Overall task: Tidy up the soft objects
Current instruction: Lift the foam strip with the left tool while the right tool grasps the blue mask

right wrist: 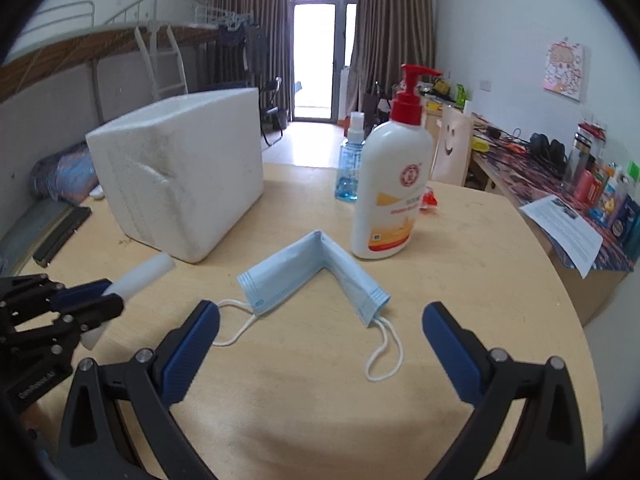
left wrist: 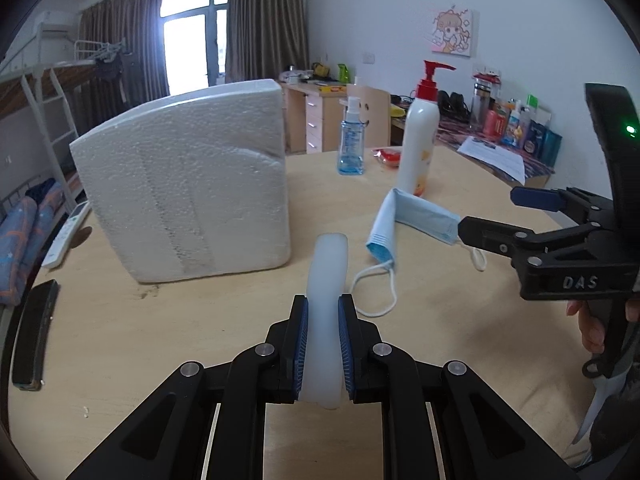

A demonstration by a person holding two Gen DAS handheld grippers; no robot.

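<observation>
My left gripper (left wrist: 323, 312) is shut on a translucent white soft strip (left wrist: 326, 280) and holds it just above the table, pointing at the white foam box (left wrist: 188, 184). The strip (right wrist: 136, 276) and the left gripper (right wrist: 96, 296) also show at the left of the right wrist view. A folded light blue face mask (right wrist: 316, 276) with white ear loops lies on the wooden table (right wrist: 320, 380). My right gripper (right wrist: 320, 320) is open and empty, just short of the mask, its fingers either side of it. In the left wrist view the mask (left wrist: 404, 220) lies by the right gripper (left wrist: 496, 216).
A white pump bottle with a red top (right wrist: 390, 188) stands just behind the mask. A blue spray bottle (right wrist: 350, 164) and a red packet (left wrist: 390, 156) are farther back. The foam box (right wrist: 180, 176) stands left. A remote (left wrist: 66, 236) and a black case (left wrist: 34, 336) lie at the left edge.
</observation>
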